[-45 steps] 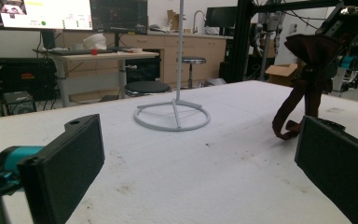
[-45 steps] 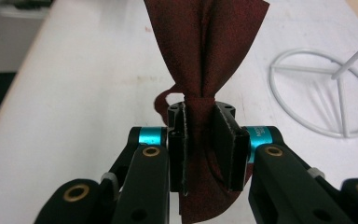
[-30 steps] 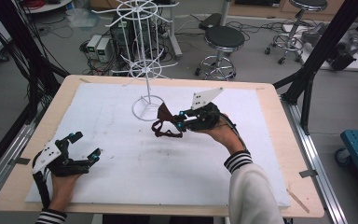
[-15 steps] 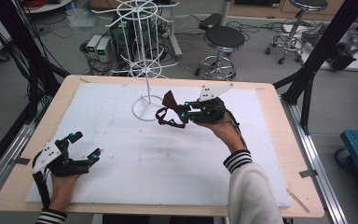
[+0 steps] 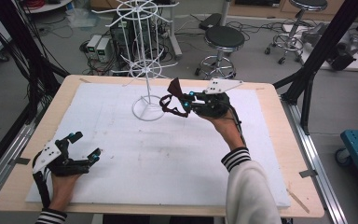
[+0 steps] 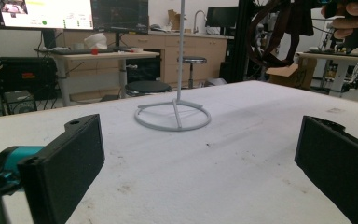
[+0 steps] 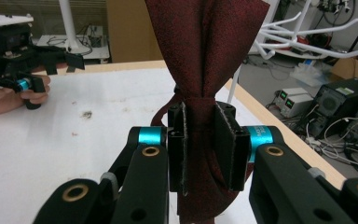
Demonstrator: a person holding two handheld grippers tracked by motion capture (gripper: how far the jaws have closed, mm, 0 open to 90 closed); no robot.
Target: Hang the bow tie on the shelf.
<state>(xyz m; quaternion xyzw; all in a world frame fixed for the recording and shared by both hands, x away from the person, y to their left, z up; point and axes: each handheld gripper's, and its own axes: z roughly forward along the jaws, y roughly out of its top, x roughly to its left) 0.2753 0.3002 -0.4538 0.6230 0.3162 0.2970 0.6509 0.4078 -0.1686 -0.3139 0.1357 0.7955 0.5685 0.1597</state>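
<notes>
Right hand-held gripper [image 7: 200, 140] clenched on dark red necktie [image 7: 205, 56]; soft, light, limp cloth, pinched at gathered middle, at three o'clock of rack [image 5: 147, 70]. Left hand-held gripper [image 5: 81, 145] released.

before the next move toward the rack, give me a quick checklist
1. Right hand-held gripper clamped on the dark red tie: ok.
2. Tie lifted off the white mat: ok.
3. White wire rack upright on its ring base: ok.
4. Tie's loop hanging free, not caught on a rack arm: ok.
5. Left hand-held gripper open, resting on the mat, apart from the rack: ok.
6. Loop wide enough to hook an arm: cannot tell.
</notes>
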